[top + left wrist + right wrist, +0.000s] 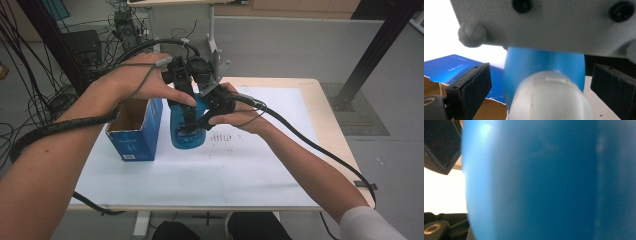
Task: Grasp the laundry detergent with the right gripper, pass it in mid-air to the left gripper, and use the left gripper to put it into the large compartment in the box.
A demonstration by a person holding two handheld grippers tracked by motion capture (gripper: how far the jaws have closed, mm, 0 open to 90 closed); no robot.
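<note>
Lab room w/ grey floor, cable tangles at left; a light wood table (327,107) w/ a white sheet (200,170) over most of its top.

Right gripper (202,120): comes in from the right, jaws clamped on the blue bottle (187,132) at its side. In the right gripper view the bottle's blue wall sits right against the lens, blurred, so the pads themselves can't be made out; grip looks tight.

Left gripper (186,107): comes from above-left, pointing down over the bottle's top. In the left gripper view its jaws stand apart, one each side of the bottle's whitish translucent cap (549,100), not touching it, w/ gaps on both sides. Grey plate of the other gripper crosses the upper part of that view.

Bottle: upright, approx. mid-table toward the far side, base at or just above the sheet – can't tell which. Just beside it, to its left, an open blue cardboard box (137,130), flaps up, brown inside. Faint dark marks on the sheet right of the bottle.
</note>
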